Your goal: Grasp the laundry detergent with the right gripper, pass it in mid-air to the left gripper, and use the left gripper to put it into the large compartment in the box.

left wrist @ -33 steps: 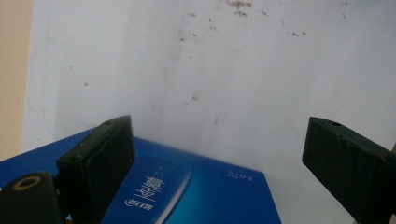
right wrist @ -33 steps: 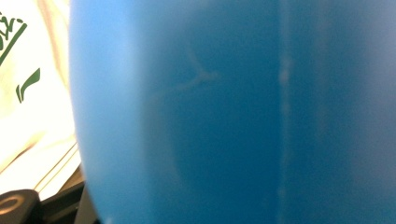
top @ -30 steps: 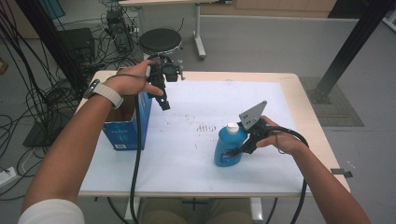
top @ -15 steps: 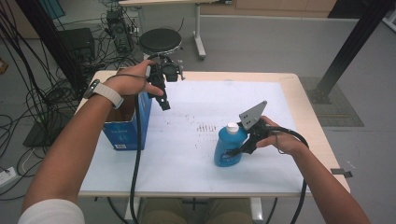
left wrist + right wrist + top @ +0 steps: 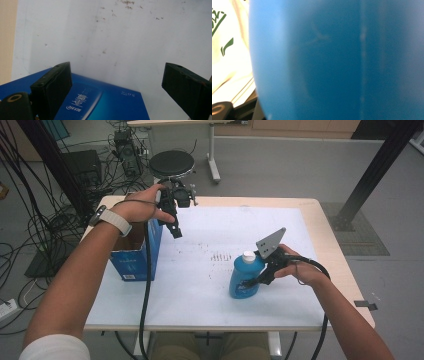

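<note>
Meanwhile right claw [image 5: 254,281] pinches the bottle [image 5: 244,279]; left claw [image 5: 176,231] gapes above box edge [image 5: 154,239].

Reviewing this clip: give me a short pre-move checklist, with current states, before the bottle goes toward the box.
1. Right gripper closed on the blue bottle: ok.
2. Bottle upright, white cap on: ok.
3. Bottle lifted off the white table sheet: cannot tell.
4. Left gripper open, holding nothing: ok.
5. Left gripper away from the blue box opening: not ok, it hangs just beside the box's top edge.
6. Room inside the box: cannot tell, the forearm covers it.
</note>
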### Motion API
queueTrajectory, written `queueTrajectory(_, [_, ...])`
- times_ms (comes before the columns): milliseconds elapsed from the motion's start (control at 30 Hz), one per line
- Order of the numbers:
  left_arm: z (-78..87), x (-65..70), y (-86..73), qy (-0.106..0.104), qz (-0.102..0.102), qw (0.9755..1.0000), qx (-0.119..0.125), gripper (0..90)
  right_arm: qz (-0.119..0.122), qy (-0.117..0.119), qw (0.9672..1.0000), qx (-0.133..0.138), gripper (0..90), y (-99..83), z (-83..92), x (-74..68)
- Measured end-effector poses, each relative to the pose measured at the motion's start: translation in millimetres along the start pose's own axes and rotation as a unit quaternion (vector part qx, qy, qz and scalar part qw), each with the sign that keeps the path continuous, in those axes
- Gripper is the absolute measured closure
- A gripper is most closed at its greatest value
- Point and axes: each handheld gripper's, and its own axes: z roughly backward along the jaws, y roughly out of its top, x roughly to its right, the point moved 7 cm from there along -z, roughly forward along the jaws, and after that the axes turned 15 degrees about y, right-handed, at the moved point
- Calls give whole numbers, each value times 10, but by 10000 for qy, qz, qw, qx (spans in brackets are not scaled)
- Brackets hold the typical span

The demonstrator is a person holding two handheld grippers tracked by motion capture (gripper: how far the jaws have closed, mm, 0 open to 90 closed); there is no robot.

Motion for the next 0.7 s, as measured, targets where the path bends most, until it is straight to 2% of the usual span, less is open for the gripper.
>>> queueTrajectory(200, [9, 0, -5, 9, -17, 10000, 9, 99, 50, -52, 9999, 121, 427, -14, -4, -12])
queueTrajectory(267, [10, 12, 1, 10, 32, 10000, 31, 99, 50, -55, 9999, 126, 428, -12, -5, -14])
queueTrajectory(333, [20, 11, 2, 26, -31, 10000, 18, 99, 32, -66, 9999, 114, 428, -11, -6, -14])
queueTrajectory(433, [26, 27, 10, 23, -10, 10000, 29, 99, -3, -89, 9999, 101, 429, -7, -4, -10])
queueTrajectory(700, [47, 81, 18, 14, -105, 9999, -3, 101, -56, -170, 9998, 63, 432, 9, -4, -10])
